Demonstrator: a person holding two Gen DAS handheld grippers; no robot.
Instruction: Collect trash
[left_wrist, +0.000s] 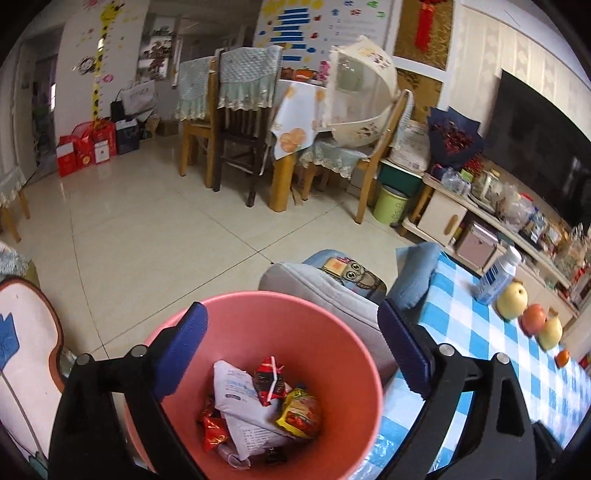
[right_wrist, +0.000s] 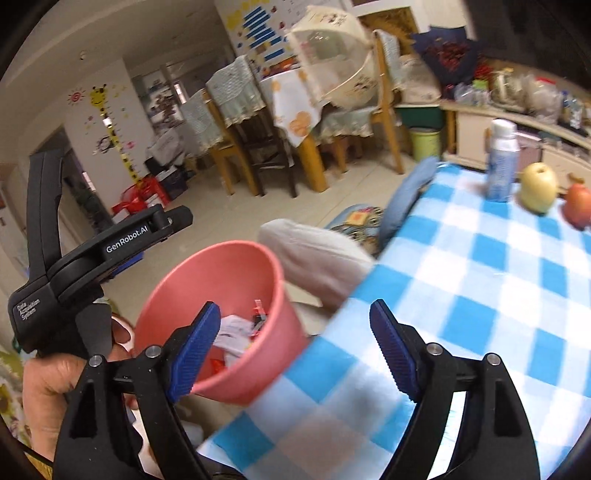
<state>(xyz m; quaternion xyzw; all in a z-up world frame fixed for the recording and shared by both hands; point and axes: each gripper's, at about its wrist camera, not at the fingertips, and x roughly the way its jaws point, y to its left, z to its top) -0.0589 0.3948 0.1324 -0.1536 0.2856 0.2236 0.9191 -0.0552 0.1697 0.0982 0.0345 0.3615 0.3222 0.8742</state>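
- Two grippers in view, both with jaws spread wide and nothing between the pads.
- Far left, right wrist view: a hand (right_wrist: 55, 384) wraps the black handle of the left gripper (right_wrist: 155, 240), seen from the side, just left of the pink bin.
- Left wrist view: left gripper (left_wrist: 295, 350) hangs above the pink bin (left_wrist: 354, 354); its blue pads (left_wrist: 181, 350) straddle the rim without touching, left pad over the near-left rim, right pad past the right rim.
- Trash is inside the bin, at the bottom: white crumpled paper (left_wrist: 236, 395), red snack wrapper (left_wrist: 267, 380), yellow packet (left_wrist: 299, 413), small red wrapper (left_wrist: 212, 430) at lower left.
- Bin stands off the table's left edge, beside a grey cushion (left_wrist: 325, 291) and an owl-print cushion (left_wrist: 354, 277).
- Right wrist view: right gripper (right_wrist: 291, 354) sits over the gap between bin and table; left pad overlaps the bin's near wall in the picture, contact cannot be told; right pad is over the cloth.
- Blue-and-white checked tablecloth (left_wrist: 498, 354) fills the right side, bare near the grippers.
- Far right on the table, well apart from the bin: white-and-blue bottle (left_wrist: 498, 273), yellow-green apple (left_wrist: 511, 299), red-orange fruit (left_wrist: 533, 319), another yellow fruit (left_wrist: 550, 332), small orange (left_wrist: 563, 358).
- Right view is blurred along the table edge.
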